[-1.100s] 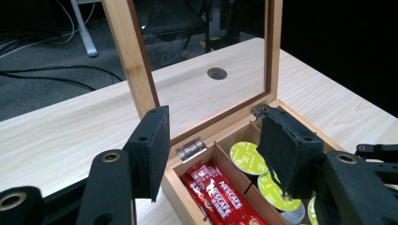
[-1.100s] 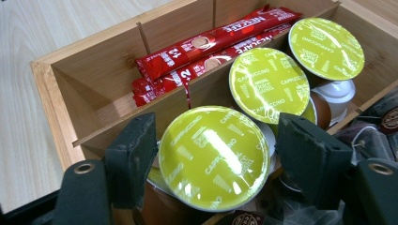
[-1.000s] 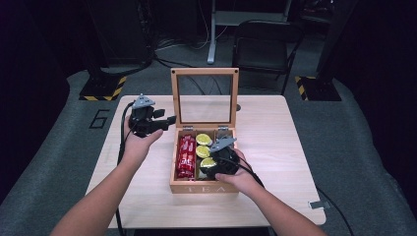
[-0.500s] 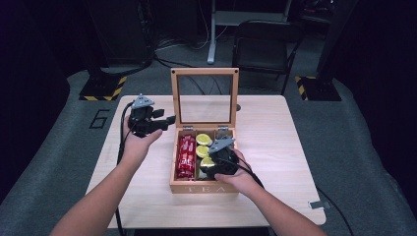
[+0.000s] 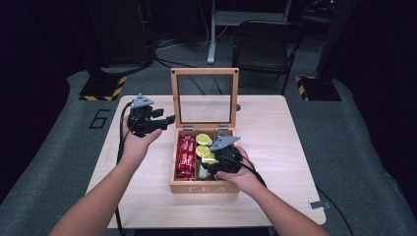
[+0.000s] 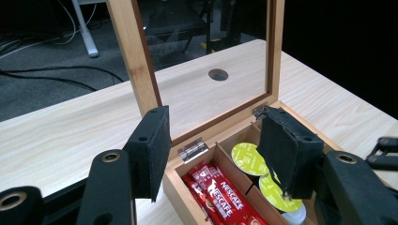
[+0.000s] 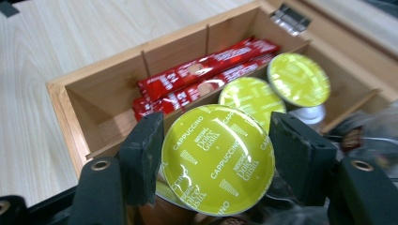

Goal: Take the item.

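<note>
Item: cappuccino capsule, green-lidded, in the tea box middle compartment beside red Nescafé sachets. Right gripper: jaws just closing, pads against capsule rim. Left gripper: parted, empty, beside the box. Step: grasping. Next: lift straight up, clearing dividers.

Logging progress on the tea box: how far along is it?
Done: the tea box stands open, with red sachets and green-lidded capsules inside. In hand: the right claw has just closed on a cappuccino capsule. Left: the left claw hovers empty.
</note>
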A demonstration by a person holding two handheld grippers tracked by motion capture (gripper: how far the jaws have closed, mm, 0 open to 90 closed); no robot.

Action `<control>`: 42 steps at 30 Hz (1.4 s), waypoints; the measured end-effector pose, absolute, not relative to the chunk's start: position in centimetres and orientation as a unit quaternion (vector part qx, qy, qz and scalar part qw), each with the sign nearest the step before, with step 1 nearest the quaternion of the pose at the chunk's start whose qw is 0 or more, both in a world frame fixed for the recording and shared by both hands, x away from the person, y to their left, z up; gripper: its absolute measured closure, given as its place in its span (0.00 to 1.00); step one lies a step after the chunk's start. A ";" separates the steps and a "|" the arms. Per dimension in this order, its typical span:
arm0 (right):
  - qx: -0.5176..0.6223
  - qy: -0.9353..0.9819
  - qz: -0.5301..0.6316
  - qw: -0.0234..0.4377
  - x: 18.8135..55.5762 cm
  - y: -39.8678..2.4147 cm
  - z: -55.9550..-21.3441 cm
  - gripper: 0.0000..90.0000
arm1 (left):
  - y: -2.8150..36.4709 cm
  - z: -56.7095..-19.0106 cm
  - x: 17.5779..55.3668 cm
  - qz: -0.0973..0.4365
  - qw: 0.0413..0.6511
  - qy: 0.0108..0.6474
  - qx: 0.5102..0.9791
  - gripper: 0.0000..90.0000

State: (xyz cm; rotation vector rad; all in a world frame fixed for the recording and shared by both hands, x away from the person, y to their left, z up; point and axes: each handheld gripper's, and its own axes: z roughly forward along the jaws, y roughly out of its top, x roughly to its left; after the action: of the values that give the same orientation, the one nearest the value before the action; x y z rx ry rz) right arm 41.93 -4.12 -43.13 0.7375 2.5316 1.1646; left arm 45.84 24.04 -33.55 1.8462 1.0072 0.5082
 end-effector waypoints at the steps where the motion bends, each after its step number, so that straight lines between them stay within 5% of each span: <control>1: 0.254 0.869 0.404 0.132 41.9 -4.3 -42.9 0.41 | 24.1 -33.5 45.8 0.208 0.469 0.411 0.754 0.48; 21: 0.308 0.849 0.389 0.182 42.4 -11.2 -41.1 0.41 | 24.1 -33.7 46.0 0.209 0.466 0.414 0.754 0.48; 42: 0.399 0.813 0.361 0.225 43.0 -17.4 -43.4 0.41 | 24.3 -33.5 45.9 0.213 0.466 0.416 0.752 0.48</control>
State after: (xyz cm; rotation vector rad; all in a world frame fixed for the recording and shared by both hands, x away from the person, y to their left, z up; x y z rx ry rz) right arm 42.99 -17.36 -43.36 1.1000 2.2416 0.9950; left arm 45.93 24.30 -33.52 1.8451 1.0202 0.5228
